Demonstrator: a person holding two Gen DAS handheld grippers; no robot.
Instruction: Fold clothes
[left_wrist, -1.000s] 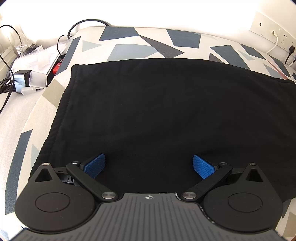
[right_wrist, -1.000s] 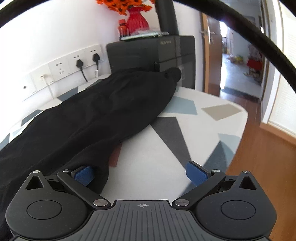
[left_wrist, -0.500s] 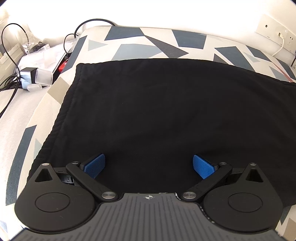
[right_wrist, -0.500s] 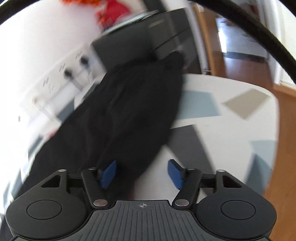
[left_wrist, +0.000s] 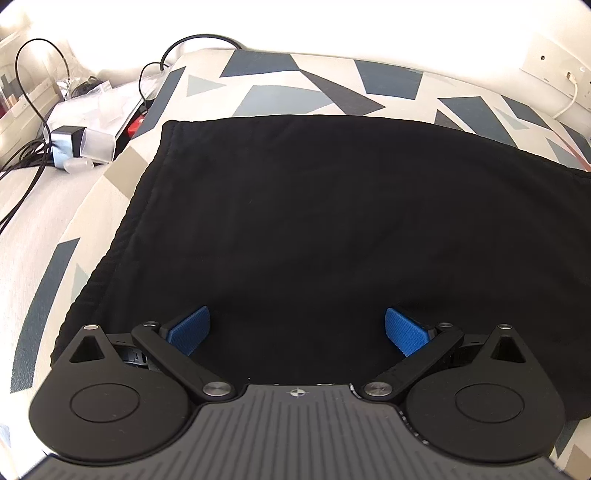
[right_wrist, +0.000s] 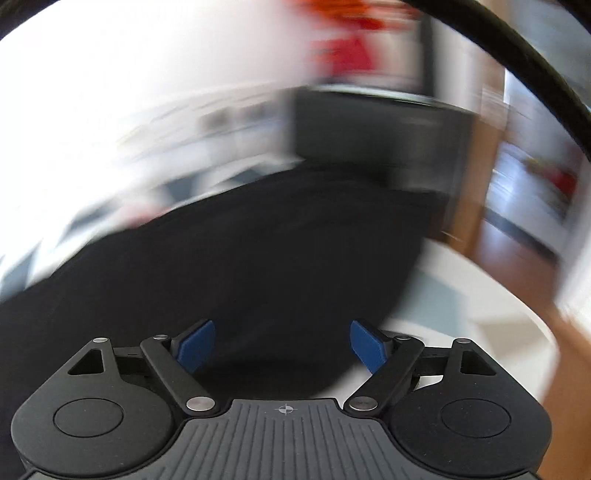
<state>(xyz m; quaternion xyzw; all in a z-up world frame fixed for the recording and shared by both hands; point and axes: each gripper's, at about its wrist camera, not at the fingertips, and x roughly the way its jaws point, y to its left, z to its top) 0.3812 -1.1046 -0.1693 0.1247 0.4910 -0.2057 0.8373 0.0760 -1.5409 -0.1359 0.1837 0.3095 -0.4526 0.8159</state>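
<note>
Garment: your black soft knit garment (left_wrist: 314, 206) lies flat on the white bedcover with blue and grey triangles (left_wrist: 280, 79); ribbed hem runs down its left edge in the left wrist view.
Left tongs: your left gripper (left_wrist: 297, 328) hangs over the near part of the cloth; blue pads wide apart, nothing pinched.
Right tongs: your right gripper (right_wrist: 282, 341) is opening; black fabric (right_wrist: 236, 266) lies below and between the pads, not pressed; view badly blurred.
Long axis: in the right wrist view it seems to run away from your right tongs toward the dark cabinet (right_wrist: 380, 136).
Key relation: cloth lies straight ahead of and under both tongs; nearer hand, cannot tell.
Next, likely: pinch an edge.
</note>
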